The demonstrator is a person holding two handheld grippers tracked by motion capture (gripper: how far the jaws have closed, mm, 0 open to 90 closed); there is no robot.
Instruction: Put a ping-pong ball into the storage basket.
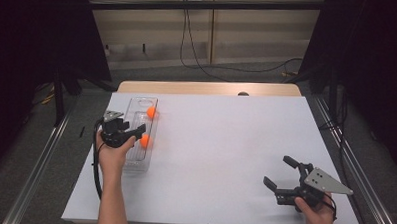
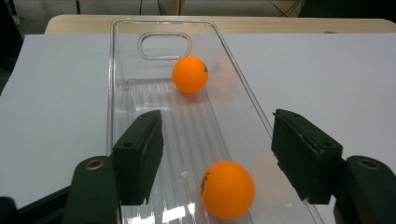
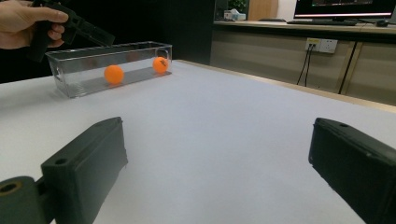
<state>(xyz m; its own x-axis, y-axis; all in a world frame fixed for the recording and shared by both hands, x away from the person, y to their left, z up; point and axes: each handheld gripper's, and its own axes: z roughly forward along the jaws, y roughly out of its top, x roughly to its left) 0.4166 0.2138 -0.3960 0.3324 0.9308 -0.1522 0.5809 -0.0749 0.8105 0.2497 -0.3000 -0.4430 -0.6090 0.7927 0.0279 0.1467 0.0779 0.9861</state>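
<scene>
Left gripper (image 2: 217,154) apart over the near ball (image 2: 228,189) in the tray (image 2: 122,70); right gripper (image 3: 219,172) apart, idle. Risk: the ball rolls, or the jaws knock the tray wall.

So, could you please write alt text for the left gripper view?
The left gripper hangs open over a clear tray, its black jaws either side of an orange ball lying in it without touching it. A second orange ball lies farther along the tray, which stands on a white table.
</scene>
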